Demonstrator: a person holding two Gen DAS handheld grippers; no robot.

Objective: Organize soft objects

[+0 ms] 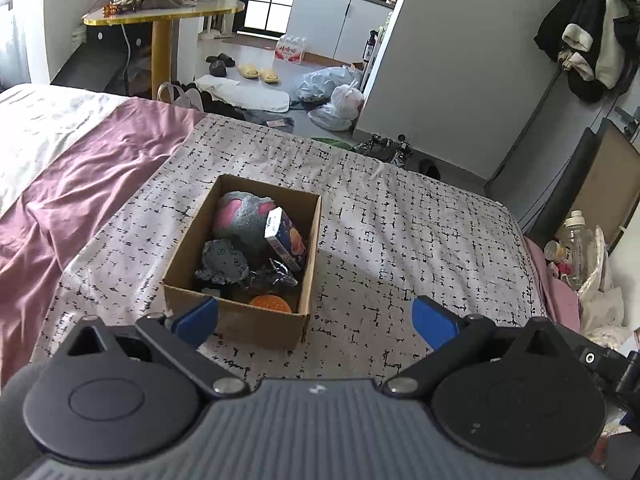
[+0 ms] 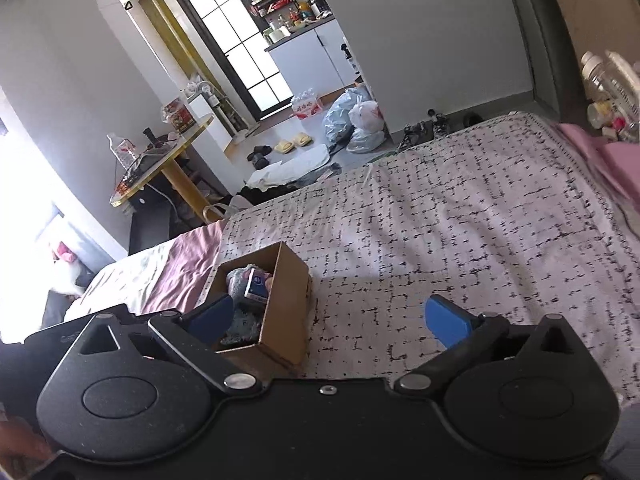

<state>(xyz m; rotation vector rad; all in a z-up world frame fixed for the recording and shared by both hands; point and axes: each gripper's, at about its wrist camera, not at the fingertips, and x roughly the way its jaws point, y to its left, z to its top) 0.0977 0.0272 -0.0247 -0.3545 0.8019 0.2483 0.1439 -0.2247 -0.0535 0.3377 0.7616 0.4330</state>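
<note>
the left claw [image 1: 316, 316] sits nearest the lens, its blue fingers [image 1: 198, 318] spread wide with nothing between them. its left finger overlaps the near wall of the cardboard box [image 1: 236, 322], though contact cannot be told; its right finger hangs over bare patterned sheet [image 1: 400, 248].

the box stands on the bed, open at the top. inside it a grey and pink plush [image 1: 244, 216] fills the far end, a small carton [image 1: 286, 238] leans tilted against it toward the right wall, a dark grey soft piece [image 1: 222, 262] lies in the middle, a black glossy item [image 1: 276, 274] sits beside it, and an orange ball [image 1: 270, 304] rests in the near right corner.

to the right of the box the sheet runs open and flat out to the bed's right edge. to the left the sheet ends near the box at a rumpled pink blanket [image 1: 80, 184].

the right claw [image 2: 330, 318] is likewise spread wide and empty. in its view the box [image 2: 280, 320] is just under its left finger [image 2: 210, 316], while its right finger is over open sheet [image 2: 460, 220] that stretches far ahead to the foot of the bed.

beyond the foot edge lie floor, slippers [image 1: 258, 72] and plastic bags [image 1: 336, 96]; a yellow bench [image 1: 160, 14] stands off to the far left.
</note>
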